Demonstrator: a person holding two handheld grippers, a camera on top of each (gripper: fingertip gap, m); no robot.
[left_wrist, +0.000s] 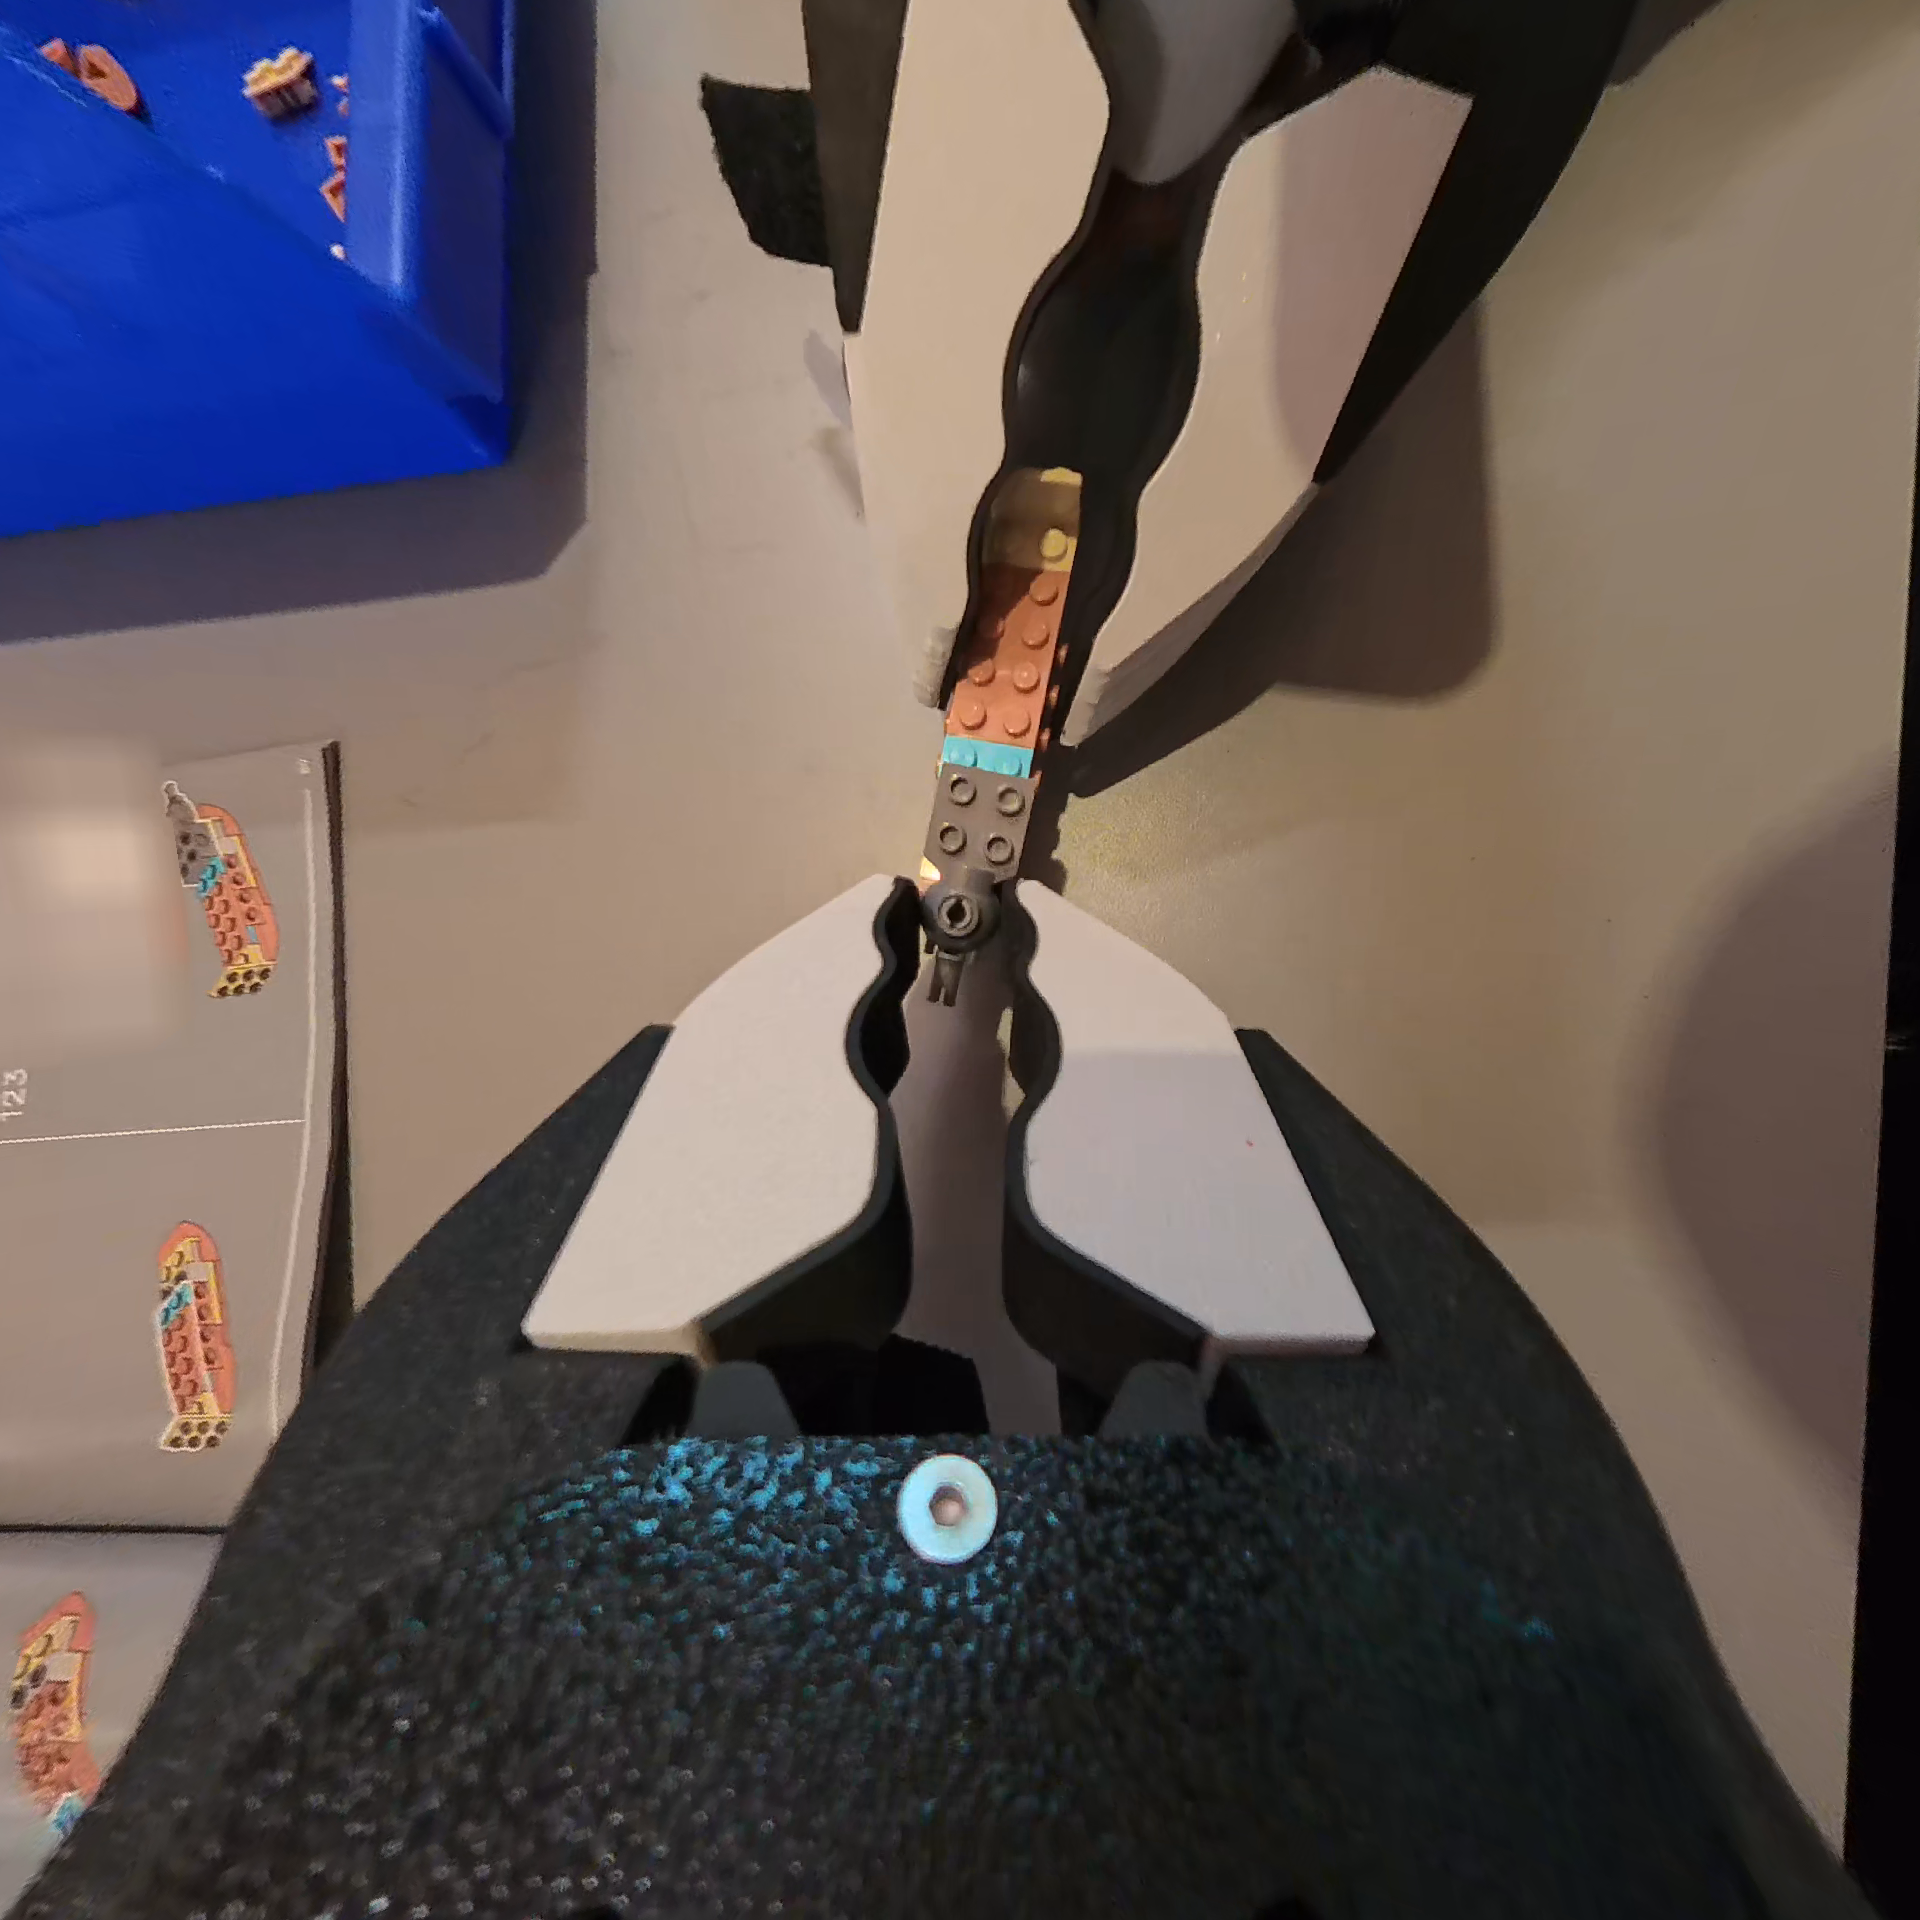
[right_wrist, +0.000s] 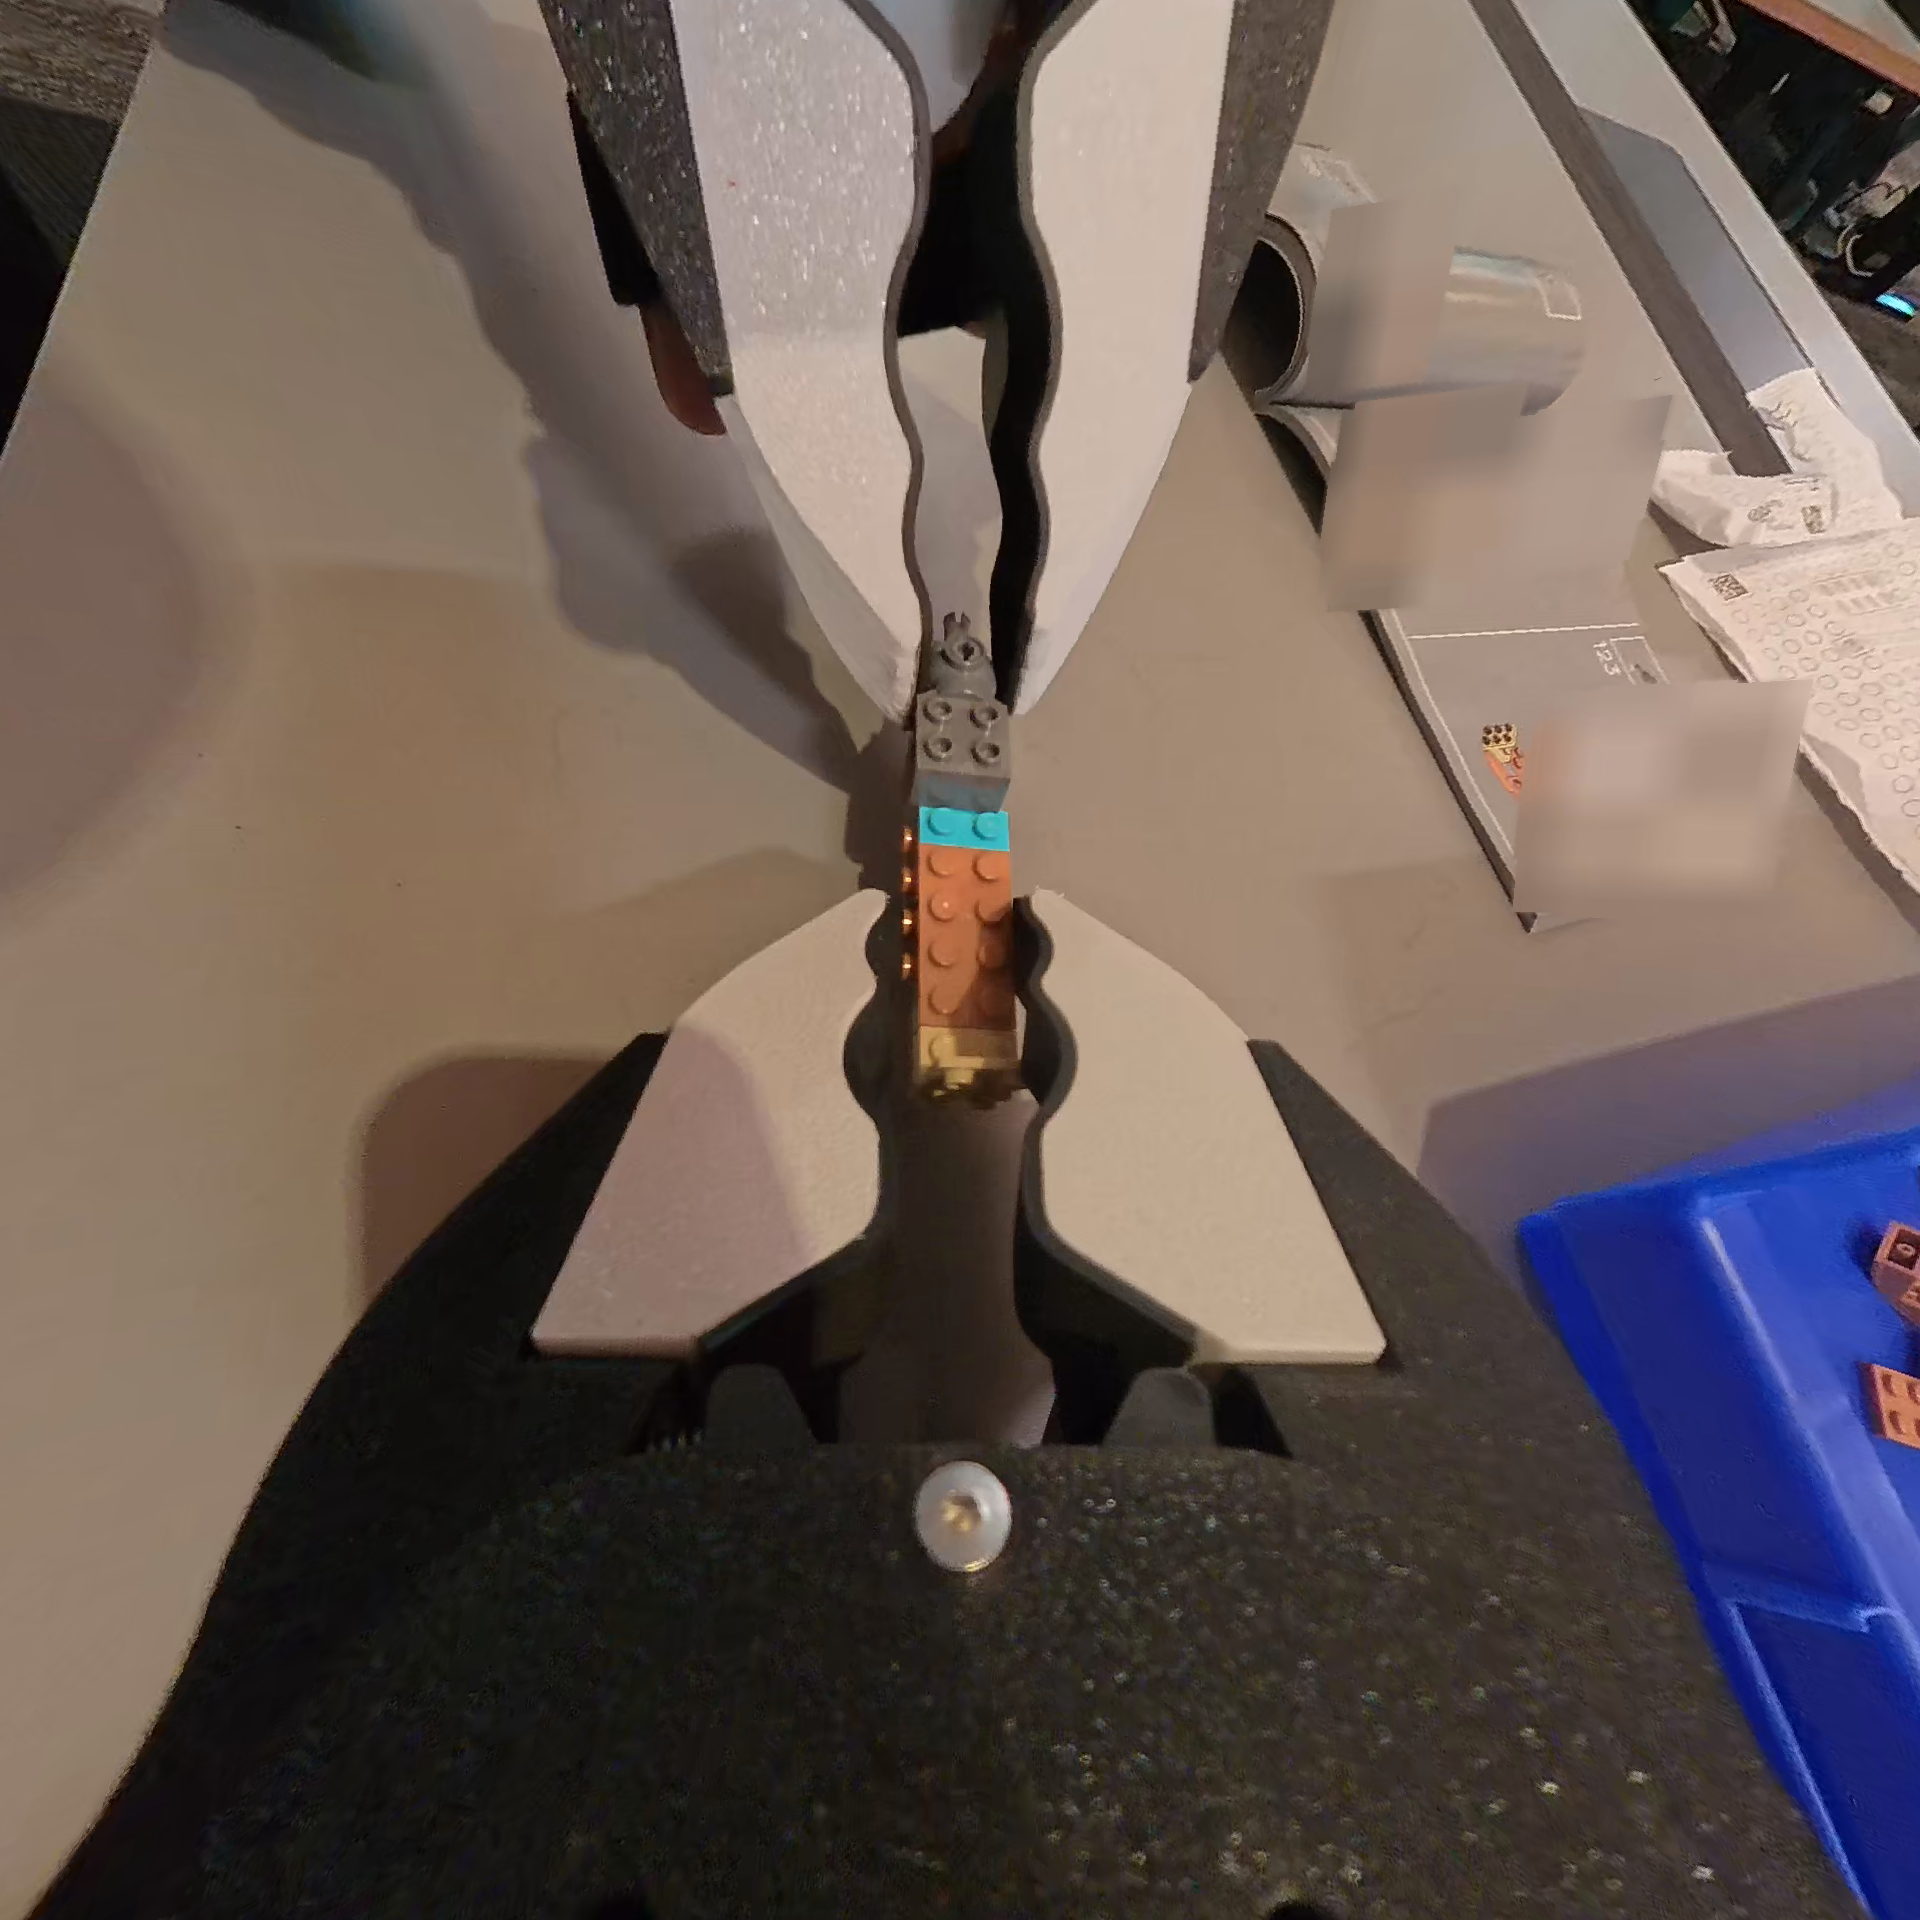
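Brick strip bridged between two grippers, above the grey table (right_wrist: 312, 831).

Right gripper (right_wrist: 951, 956): jaws narrow, pads pressed on brown end of brick strip (right_wrist: 961, 894). Left gripper (left_wrist: 961, 914): jaws nearly closed around dark grey ball piece (left_wrist: 958, 914) at the strip's far end; pad contact unclear. Blue bin (right_wrist: 1714, 1507) right of the right jaws; open booklet (left_wrist: 208, 1143) left of the left jaws.

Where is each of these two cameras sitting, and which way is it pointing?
Left wrist view: rides on the left gripper, looking along its fingers at the small dark grey piece between their tips, which meets the brick strip's grey end; the right gripper faces it.
Right wrist view: rides on the right gripper, whose pads clamp the brick strip's brown part; the left gripper faces it.
Shared: both grippers, the strip, blue bin, instruction booklet, table.
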